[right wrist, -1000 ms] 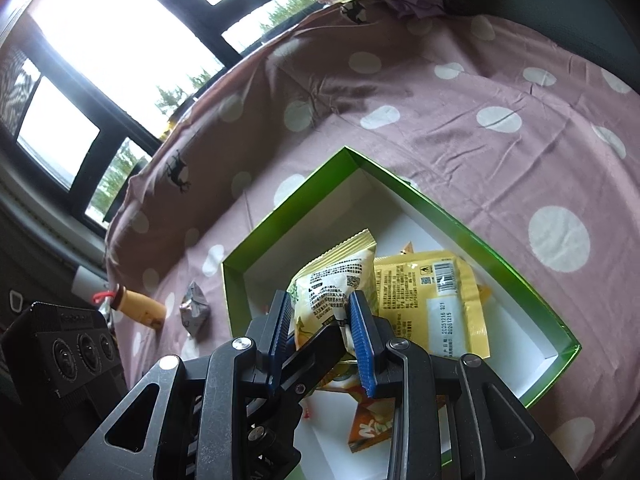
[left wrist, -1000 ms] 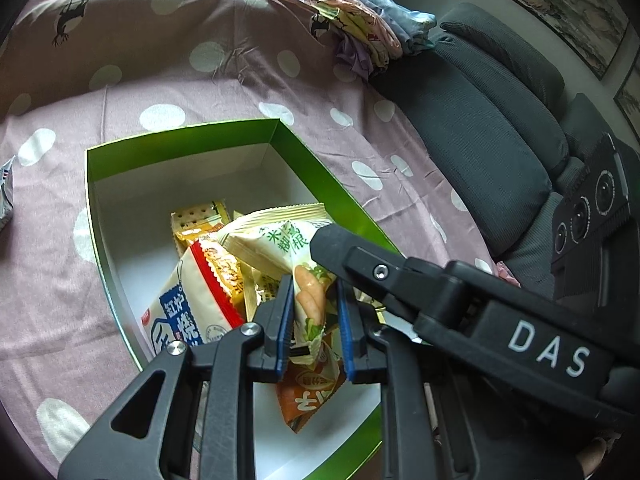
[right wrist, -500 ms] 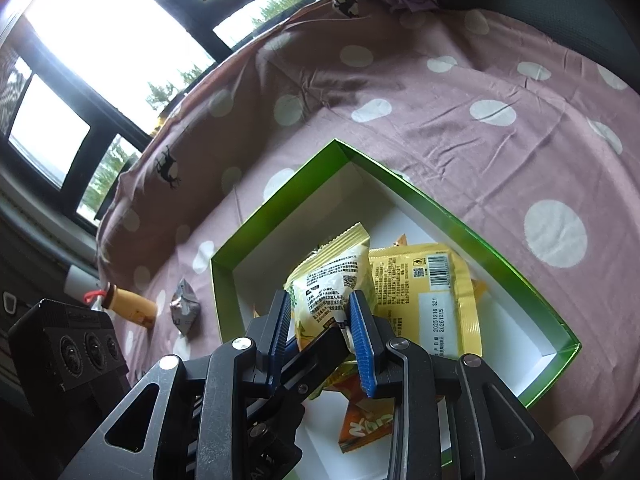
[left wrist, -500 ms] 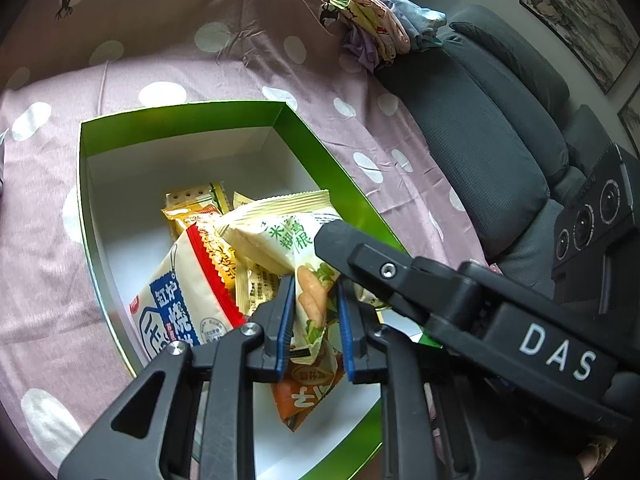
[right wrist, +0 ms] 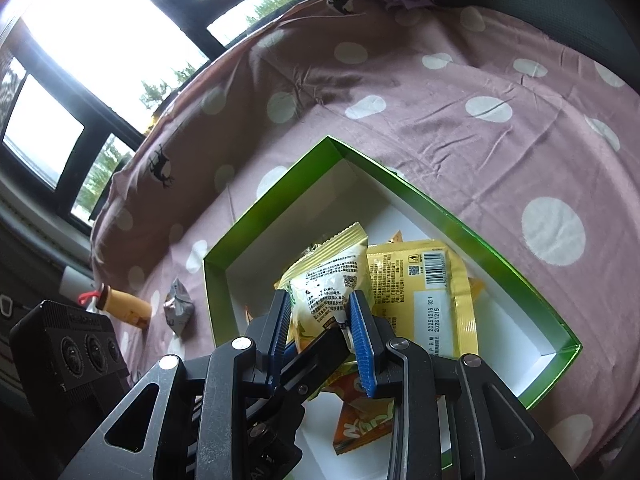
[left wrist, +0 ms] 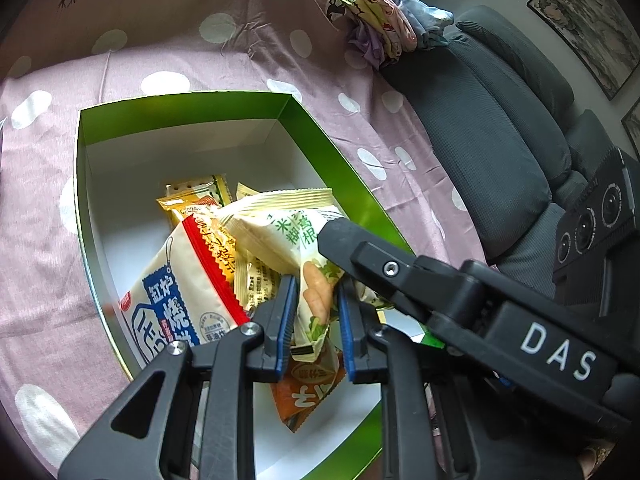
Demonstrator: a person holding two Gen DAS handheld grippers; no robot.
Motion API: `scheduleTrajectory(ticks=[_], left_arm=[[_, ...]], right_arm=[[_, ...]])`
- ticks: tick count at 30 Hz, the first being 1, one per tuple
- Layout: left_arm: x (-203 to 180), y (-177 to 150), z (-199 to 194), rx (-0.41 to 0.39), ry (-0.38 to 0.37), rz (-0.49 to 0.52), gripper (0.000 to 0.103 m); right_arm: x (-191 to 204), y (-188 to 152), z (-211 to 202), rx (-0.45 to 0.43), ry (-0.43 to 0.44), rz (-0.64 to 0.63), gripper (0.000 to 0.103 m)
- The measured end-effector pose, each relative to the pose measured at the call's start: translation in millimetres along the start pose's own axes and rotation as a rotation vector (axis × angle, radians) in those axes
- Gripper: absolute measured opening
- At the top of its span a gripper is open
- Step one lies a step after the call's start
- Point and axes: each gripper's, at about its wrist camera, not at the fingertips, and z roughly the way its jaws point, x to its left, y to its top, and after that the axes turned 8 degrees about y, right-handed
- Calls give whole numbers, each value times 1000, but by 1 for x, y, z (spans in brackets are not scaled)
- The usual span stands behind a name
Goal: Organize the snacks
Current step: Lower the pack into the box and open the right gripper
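A green box with a white inside [left wrist: 180,100] [right wrist: 472,236] lies on a pink polka-dot cloth and holds several snack packets. Both grippers hold the same cream-and-green snack packet [left wrist: 280,232] [right wrist: 332,280] above the box. My left gripper [left wrist: 318,312] is shut on its lower end. My right gripper [right wrist: 320,312] is shut on it from the opposite side, and its black finger crosses the left wrist view [left wrist: 400,276]. Beneath lie a white-blue-red packet [left wrist: 180,300], a yellow packet [right wrist: 428,288] and an orange packet [left wrist: 308,392] [right wrist: 360,424].
A grey sofa [left wrist: 500,128] stands beyond the cloth, with folded clothes [left wrist: 380,32] at the far corner. A small silver packet [right wrist: 178,308] and a tan bottle [right wrist: 124,304] lie on the cloth left of the box. Windows [right wrist: 100,48] are behind.
Both grippers have carried the cream-and-green packet a little farther over the box, which now sits lower in the views. Both grips are unchanged.
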Motion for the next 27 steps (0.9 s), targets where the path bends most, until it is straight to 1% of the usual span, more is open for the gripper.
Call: scheduleTrajectory(ticks=[7, 11, 14, 17, 18, 21, 22, 24, 26, 27], left_arm=[[2, -1, 1, -2, -2, -7, 19], [4, -3, -3, -9, -12, -17, 19], [6, -1, -12, -17, -34, -33, 19], [5, 0, -25, -48, -20, -24, 22], [4, -1, -30, -60, -19, -18, 23], [3, -2, -43, -76, -11, -6, 32], [3, -3, -48, -82, -8, -3, 39], [4, -5, -60, -101, 9, 10, 43], [7, -7, -73, -127, 26, 8, 54], [9, -9, -77, -135, 36, 1, 56]], right_arm=[[0, 0, 0, -2, -4, 2, 33], [-1, 0, -2, -4, 13, 11, 33], [4, 1, -10, -34, 40, -5, 33], [10, 1, -16, -59, 49, -25, 33], [11, 1, -18, -65, 65, -30, 33], [13, 1, -21, -78, 106, -34, 33], [14, 1, -22, -81, 100, -41, 33], [17, 1, -26, -101, 88, -51, 33], [20, 1, -28, -110, 91, -62, 33], [21, 1, -30, -115, 95, -68, 33]])
